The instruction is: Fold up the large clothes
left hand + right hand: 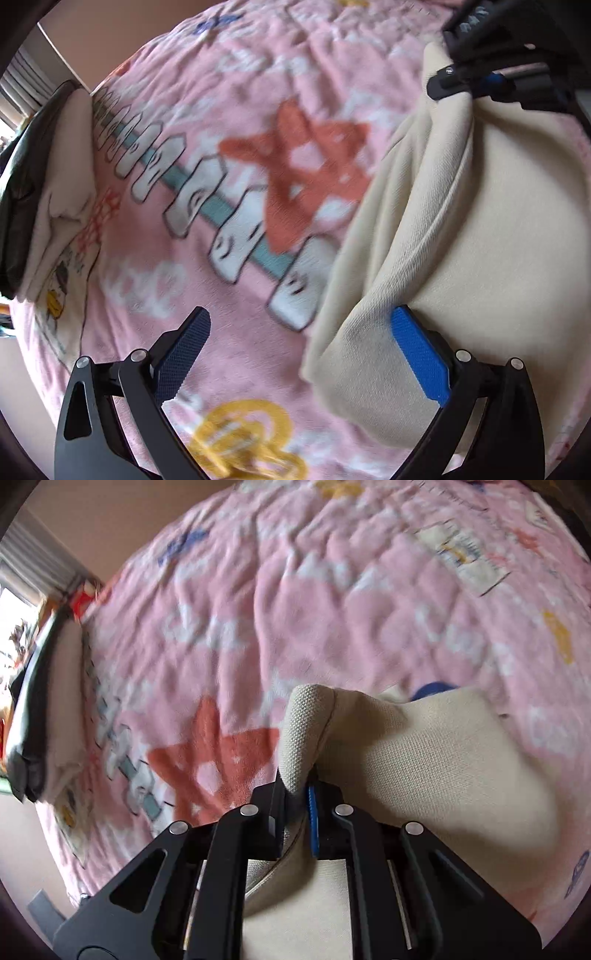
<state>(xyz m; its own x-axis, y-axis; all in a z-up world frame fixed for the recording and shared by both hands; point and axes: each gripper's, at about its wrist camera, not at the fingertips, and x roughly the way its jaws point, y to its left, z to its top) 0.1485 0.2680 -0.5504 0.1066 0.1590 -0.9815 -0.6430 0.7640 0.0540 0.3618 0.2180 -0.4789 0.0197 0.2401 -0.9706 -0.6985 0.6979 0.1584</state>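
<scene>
Left gripper [306, 354], black-framed with blue ribbed pads — jaws spread wide, released, pointing steeply down at pink fleece blanket [229, 110] printed with white fence, orange-red star and yellow shapes. Edge of cream woven garment [480, 221] lying against inner face of right-hand pad [421, 354], toward 3 o'clock; left-hand pad free over bare blanket, nothing pinched.

Right gripper [297, 794], seen along own fingers — jaws clenched on a bunched fold of cream woven garment [424, 760], fabric peak rising out of the closed pads toward 12 o'clock, remainder draped toward 3 and 6 o'clock over pink fleece blanket [258, 609]. Same gripper [465, 79] visible in left wrist view at 1 o'clock, gripping upper edge of the garment.

Garment spread over right half of blanket, hanging from that grip in soft vertical folds.

Stack of folded clothes [44, 192] — dark item over pale ones — at 9 o'clock on blanket edge. No containers in view.
</scene>
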